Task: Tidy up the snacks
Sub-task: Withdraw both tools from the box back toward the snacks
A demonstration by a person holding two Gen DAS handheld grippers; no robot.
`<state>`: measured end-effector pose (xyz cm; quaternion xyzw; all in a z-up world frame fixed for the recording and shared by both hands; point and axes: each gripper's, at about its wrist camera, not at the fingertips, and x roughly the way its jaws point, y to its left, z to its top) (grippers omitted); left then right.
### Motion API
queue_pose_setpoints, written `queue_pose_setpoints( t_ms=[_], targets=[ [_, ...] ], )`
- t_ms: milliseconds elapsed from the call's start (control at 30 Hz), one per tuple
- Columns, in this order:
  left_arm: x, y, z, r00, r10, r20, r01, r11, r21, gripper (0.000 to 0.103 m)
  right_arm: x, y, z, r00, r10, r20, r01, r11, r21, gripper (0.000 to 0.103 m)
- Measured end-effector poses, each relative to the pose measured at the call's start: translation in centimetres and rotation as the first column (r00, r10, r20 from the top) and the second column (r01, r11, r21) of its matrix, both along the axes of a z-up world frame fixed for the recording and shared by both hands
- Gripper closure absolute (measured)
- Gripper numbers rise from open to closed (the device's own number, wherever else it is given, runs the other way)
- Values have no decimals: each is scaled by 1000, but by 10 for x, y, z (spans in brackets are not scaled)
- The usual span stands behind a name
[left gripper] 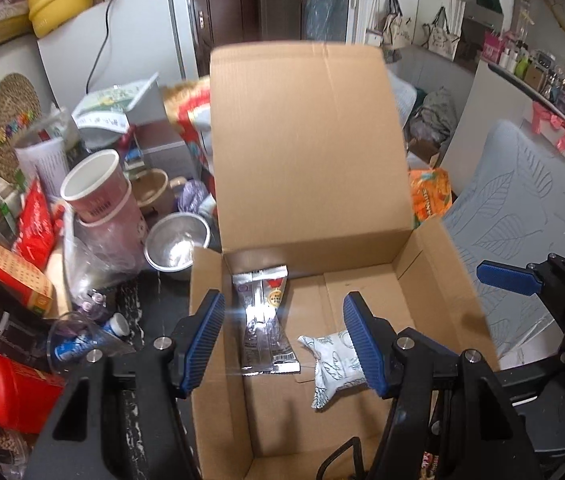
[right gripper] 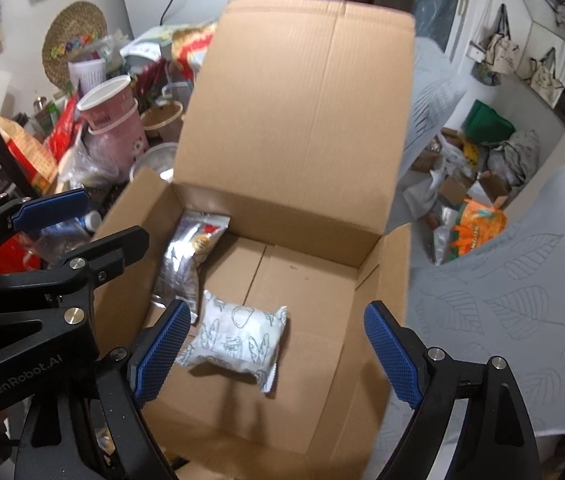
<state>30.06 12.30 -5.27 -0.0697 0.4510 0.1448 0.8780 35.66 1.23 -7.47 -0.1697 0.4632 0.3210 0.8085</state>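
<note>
Two snack packs lie on the floor of an open cardboard box (left gripper: 314, 160). The silver pack (left gripper: 264, 320) lies along the box's left wall, its far end reaching toward the back corner; in the right wrist view its top end leans against that wall. The white pack (left gripper: 332, 364), printed with line drawings, lies just beside the silver pack's near end, toward the box's middle; whether the two touch cannot be told. The rest of the box floor is bare cardboard. The rear flap stands upright behind the box; side flaps angle outward.

The left gripper (left gripper: 284, 344) hovers over the box's near left part, fingers spread wide, nothing between them. The silver pack shows in the gap; the white pack is partly hidden by its right finger.

The right gripper (right gripper: 278, 354) hovers over the box's near edge, fingers likewise released and empty. The white pack (right gripper: 238, 342) shows just beside its left finger; contact cannot be confirmed. The silver pack (right gripper: 188, 260) lies beyond.

To the left of the box: stacked pink cups (left gripper: 100, 192), a steel bowl (left gripper: 176, 246), a red bag (left gripper: 34, 224) and other clutter. To the right: a grey leaf-patterned cloth (right gripper: 502, 312) and, further off, an orange bag (right gripper: 478, 228).
</note>
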Motion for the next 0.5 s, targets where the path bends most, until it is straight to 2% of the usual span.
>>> queue_pose_setpoints(
  t_ms=[233,500],
  targets=[
    [-28,-13,42,997,-16,73,14,1000,27,42,-26,-11,40,998,-12,65,9,999,43,14],
    [-62,-28,77,990,-22,141,18,999,33,42,-60,-31,77,993,-36,116,26,996,85,14]
  ],
)
